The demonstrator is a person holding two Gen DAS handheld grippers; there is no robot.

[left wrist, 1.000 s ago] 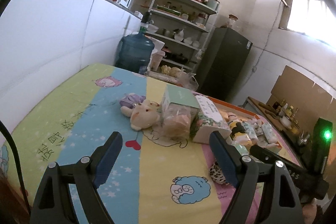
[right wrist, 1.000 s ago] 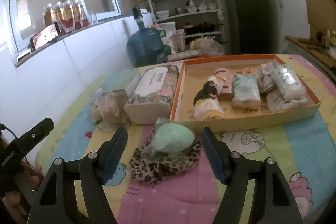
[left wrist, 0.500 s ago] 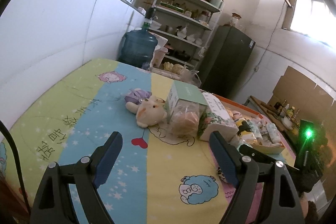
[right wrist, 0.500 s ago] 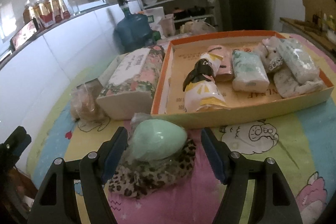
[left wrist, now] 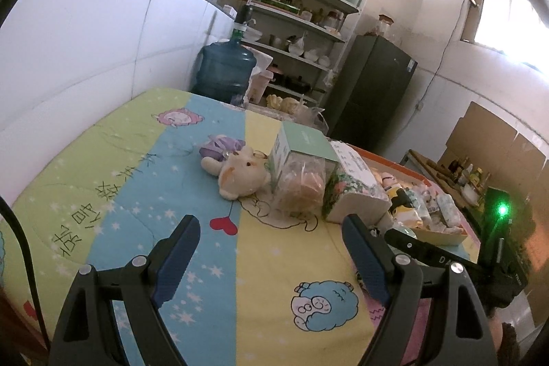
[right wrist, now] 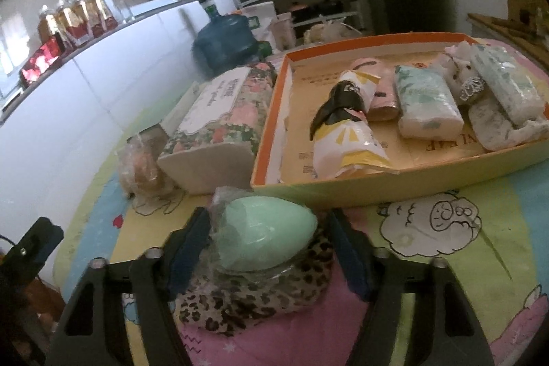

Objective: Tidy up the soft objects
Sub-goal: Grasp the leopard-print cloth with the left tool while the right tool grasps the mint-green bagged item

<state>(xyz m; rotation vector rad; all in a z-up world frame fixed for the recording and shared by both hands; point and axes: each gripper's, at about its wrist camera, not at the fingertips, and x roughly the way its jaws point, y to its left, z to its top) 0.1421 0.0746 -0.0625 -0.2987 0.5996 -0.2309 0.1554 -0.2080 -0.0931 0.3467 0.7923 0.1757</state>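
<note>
Daylight fills both views. In the left wrist view a high window (left wrist: 507, 19) is blown out to white and throws glare on the wall around it, while the fridge (left wrist: 370, 95) below it stays dark. A green lamp (left wrist: 502, 211) glows with a halo. The right wrist view is dimmer and softly blurred, worst toward the bottles (right wrist: 73, 19) on the sill. Fisheye bending curves straight lines, and black vignette rings every corner.
</note>
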